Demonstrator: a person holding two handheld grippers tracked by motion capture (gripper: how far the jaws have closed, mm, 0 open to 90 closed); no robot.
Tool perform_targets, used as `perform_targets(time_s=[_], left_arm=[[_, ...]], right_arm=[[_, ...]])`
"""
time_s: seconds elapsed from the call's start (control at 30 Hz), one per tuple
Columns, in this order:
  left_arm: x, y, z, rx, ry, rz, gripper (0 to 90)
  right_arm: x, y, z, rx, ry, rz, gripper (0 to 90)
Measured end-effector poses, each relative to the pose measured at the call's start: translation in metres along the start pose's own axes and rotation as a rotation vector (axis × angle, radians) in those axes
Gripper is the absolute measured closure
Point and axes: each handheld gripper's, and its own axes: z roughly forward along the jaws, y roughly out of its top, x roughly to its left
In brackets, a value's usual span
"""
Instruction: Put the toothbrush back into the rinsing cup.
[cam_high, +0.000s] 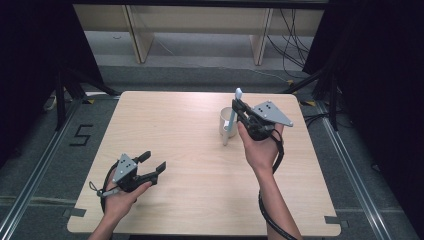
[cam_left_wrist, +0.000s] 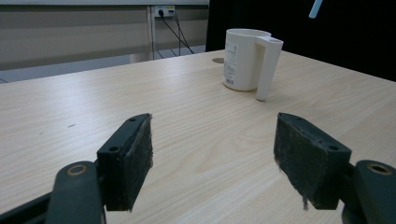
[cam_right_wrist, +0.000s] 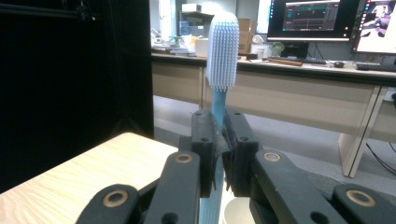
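Matt pale wood-grain table (cam_high: 190, 150), smooth white plastic cup (cam_left_wrist: 243, 58), rubbery blue toothbrush (cam_right_wrist: 222, 51).

One wooden table (cam_high: 190, 150) holds one white mug (cam_high: 226, 121), with one blue toothbrush (cam_high: 235, 107) above it, and two black handheld grippers, the left gripper (cam_high: 152, 166) and the right gripper (cam_high: 238, 107), one per hand.
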Motion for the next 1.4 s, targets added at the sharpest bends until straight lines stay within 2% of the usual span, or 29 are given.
perform_targets(time_s=[0.2,0.33,0.37,0.6,0.63,0.77,0.8,0.97,1.07,1.17,1.2,1.4], left_arm=[[0.0,0.0,0.0,0.0,0.0,0.002,27.6],[0.0,0.0,0.0,0.005,0.002,0.004,27.8],[0.0,0.0,0.0,0.005,0.001,0.003,27.9],[0.001,0.0,0.0,0.004,0.002,0.004,27.9],[0.0,0.0,0.0,0.004,0.003,0.004,27.9],[0.001,0.0,0.0,0.002,0.004,0.004,27.9],[0.001,0.0,0.0,-0.002,0.004,0.002,27.9],[0.001,0.0,0.0,0.004,0.003,0.003,27.9],[0.0,0.0,0.0,0.004,0.002,0.003,27.9],[0.001,-0.001,0.001,-0.001,-0.002,0.004,27.9],[0.001,-0.002,0.001,-0.007,-0.006,0.003,27.9],[0.001,-0.002,0.001,-0.006,-0.005,0.003,27.9]], right_arm=[[0.001,0.001,0.002,0.006,-0.004,0.009,84.4],[0.0,0.003,0.004,-0.006,-0.01,-0.01,84.3],[0.001,0.003,0.005,0.0,-0.005,0.011,84.3],[0.0,0.002,0.009,-0.004,-0.016,-0.004,84.3],[0.001,0.002,0.01,0.002,-0.02,0.01,84.3],[-0.001,0.001,0.013,0.001,-0.025,-0.007,84.3],[0.0,0.0,0.014,0.005,-0.021,0.004,84.3],[-0.001,0.0,0.02,0.003,-0.032,-0.027,84.3],[0.0,-0.001,0.023,0.008,-0.033,-0.018,84.3],[0.0,-0.002,0.026,0.012,-0.028,-0.028,84.3],[0.001,-0.002,0.026,0.022,-0.034,-0.015,84.3],[0.001,-0.005,0.031,0.018,-0.044,-0.011,84.3]])
